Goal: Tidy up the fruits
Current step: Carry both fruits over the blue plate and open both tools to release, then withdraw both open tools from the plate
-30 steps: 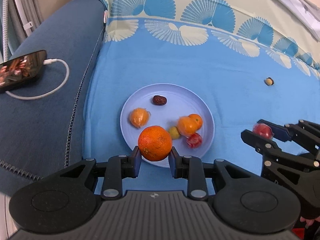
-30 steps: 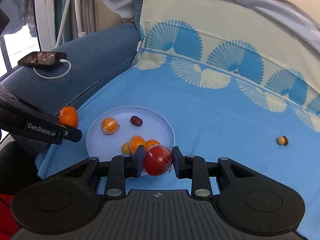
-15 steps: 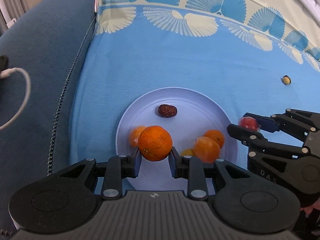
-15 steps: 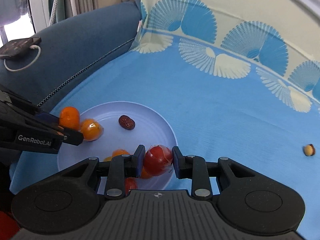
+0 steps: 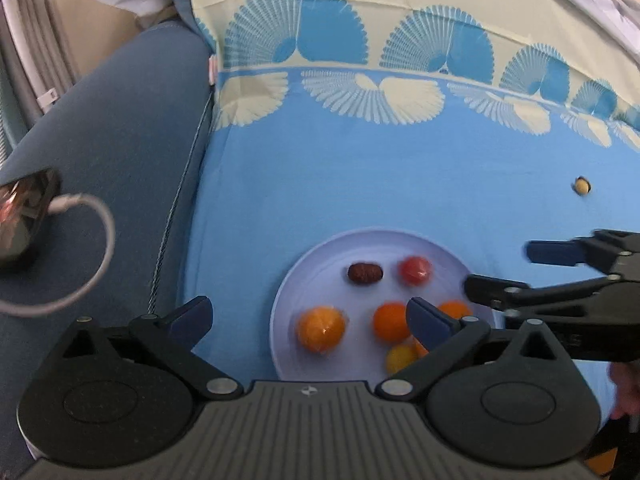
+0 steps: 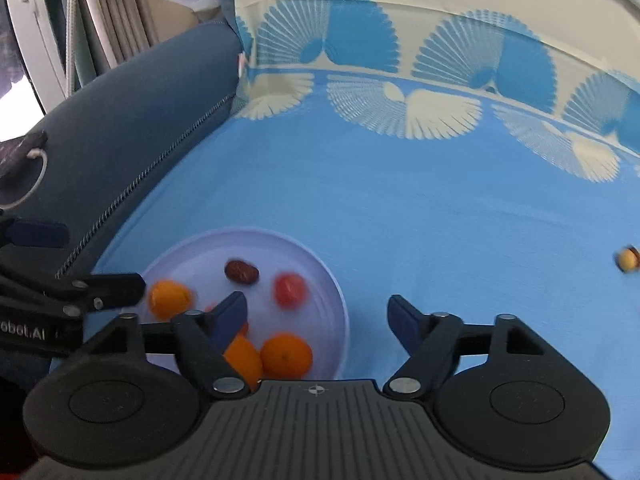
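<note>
Opening now, left gripper [image 5: 308, 316] and right gripper [image 6: 316, 312] both spread wide, empty; a second ago they clamped the orange [image 5: 321, 329] and red fruit [image 5: 415, 270]. Both fruits now lie on the plate [image 5: 376, 240], lower centre. Date [image 5: 364, 273] long axis left-right. Fruits blurred; some hidden behind fingers.

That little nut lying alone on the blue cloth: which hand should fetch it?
Probably the right gripper: the nut lies on its side of the plate, and its opening jaws hold nothing.
</note>
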The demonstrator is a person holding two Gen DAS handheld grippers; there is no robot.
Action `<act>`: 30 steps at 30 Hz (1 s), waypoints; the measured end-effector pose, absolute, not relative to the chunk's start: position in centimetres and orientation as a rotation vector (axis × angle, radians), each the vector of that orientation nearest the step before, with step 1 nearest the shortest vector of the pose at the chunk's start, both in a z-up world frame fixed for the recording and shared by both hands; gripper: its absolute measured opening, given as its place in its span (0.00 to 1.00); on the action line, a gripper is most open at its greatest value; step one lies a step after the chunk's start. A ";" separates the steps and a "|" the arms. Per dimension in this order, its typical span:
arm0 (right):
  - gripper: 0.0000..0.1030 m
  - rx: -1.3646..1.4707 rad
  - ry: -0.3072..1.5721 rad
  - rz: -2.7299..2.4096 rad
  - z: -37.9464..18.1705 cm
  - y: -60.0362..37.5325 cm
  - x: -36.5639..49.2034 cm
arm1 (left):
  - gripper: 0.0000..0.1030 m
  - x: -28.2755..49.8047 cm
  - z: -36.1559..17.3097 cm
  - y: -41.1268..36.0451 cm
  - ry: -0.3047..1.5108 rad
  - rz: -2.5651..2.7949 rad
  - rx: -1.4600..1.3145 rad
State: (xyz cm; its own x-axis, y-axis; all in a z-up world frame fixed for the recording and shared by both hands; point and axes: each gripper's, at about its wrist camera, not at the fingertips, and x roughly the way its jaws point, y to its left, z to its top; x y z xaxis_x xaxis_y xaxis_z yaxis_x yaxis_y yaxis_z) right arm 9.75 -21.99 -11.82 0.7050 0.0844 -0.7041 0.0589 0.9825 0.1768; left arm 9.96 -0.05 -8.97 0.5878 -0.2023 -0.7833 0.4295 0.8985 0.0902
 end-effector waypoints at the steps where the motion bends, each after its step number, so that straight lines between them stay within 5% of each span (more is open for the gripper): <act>1: 0.83 0.187 0.802 0.014 -11.7 -21.9 9.0 | 1.00 9.6 -9.0 0.1 0.888 -0.368 0.284; 8: 0.95 0.130 0.823 -0.005 -9.5 -20.4 2.8 | 1.00 5.6 -9.3 2.0 1.008 -0.340 0.233; 30: 0.99 0.012 0.585 -0.027 -3.1 -17.0 -9.2 | 1.00 -5.8 -2.4 3.8 0.832 -0.334 0.211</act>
State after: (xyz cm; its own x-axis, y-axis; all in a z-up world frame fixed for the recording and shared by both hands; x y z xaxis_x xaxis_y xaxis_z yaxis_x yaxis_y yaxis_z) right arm -9.24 -16.98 -3.08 0.8331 -0.0223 -0.5527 0.0291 0.9996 0.0035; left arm -5.82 3.77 -2.44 0.6257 -0.2073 -0.7520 0.3705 0.9273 0.0527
